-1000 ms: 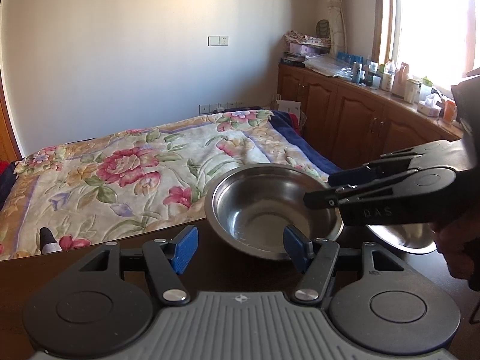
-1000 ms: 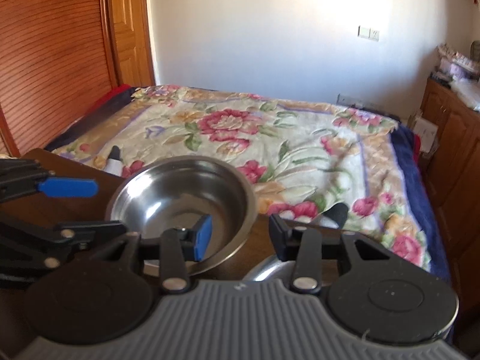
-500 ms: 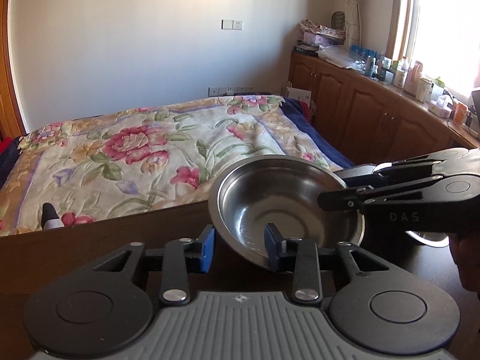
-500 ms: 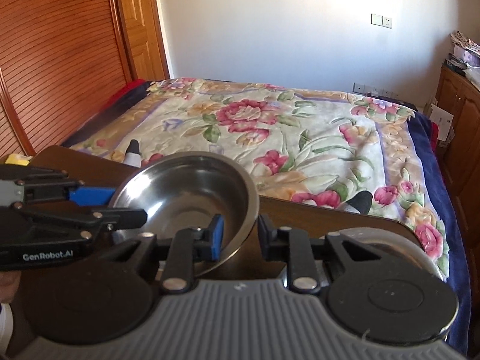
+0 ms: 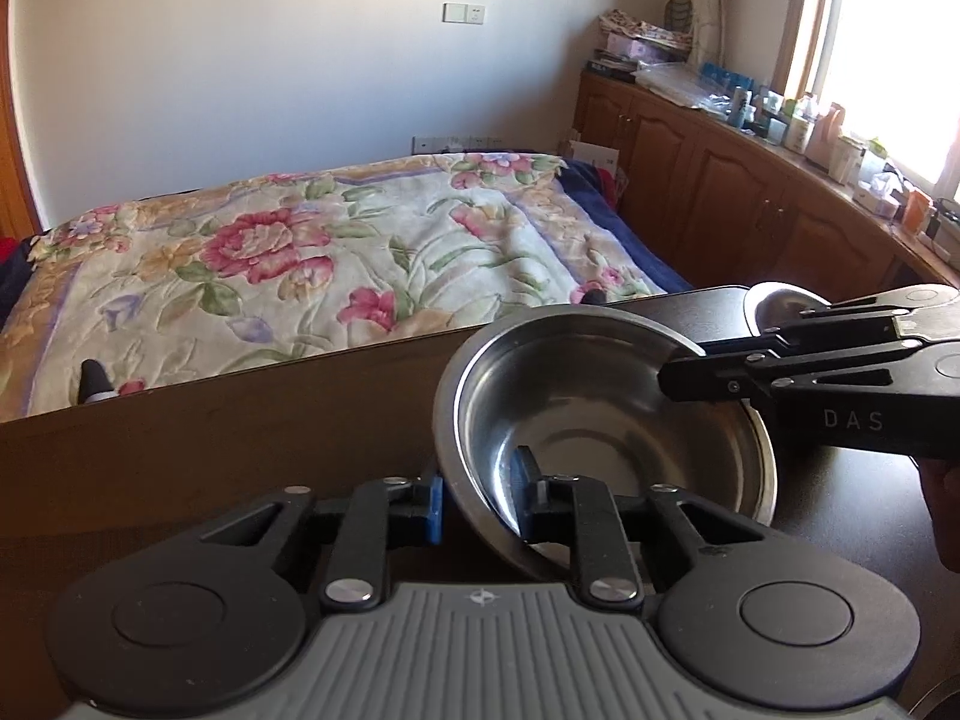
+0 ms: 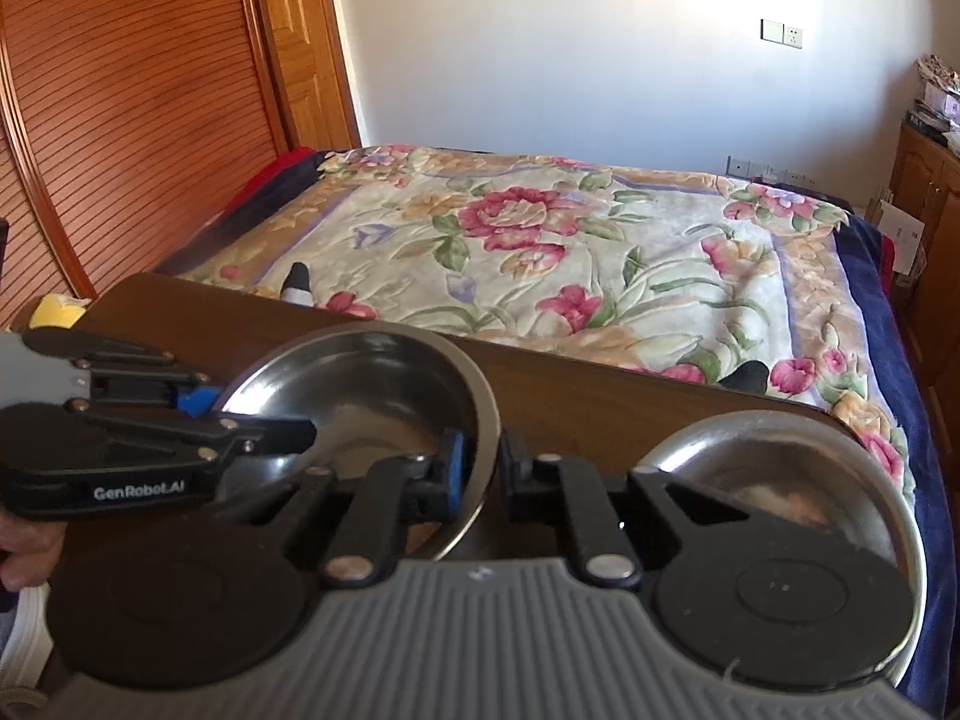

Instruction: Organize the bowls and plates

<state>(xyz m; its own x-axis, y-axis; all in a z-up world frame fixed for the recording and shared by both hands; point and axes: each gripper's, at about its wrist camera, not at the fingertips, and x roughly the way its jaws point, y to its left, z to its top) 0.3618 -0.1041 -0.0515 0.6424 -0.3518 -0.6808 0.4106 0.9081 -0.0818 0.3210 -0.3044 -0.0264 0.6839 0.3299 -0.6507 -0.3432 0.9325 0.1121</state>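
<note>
Steel bowl hung tilted above the dark wooden table, its rim pinched on opposite sides by the left gripper and right gripper. Uneven pulls could have twisted it loose, dropping it beside the second bowl.

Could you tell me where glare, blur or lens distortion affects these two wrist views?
Left wrist view: the window is blown out white, and fisheye bends the wall's left edge. Right wrist view: a sun patch washes out the wall; the second steel bowl carries a blurry reflection; the wardrobe slats curve strongly.
</note>
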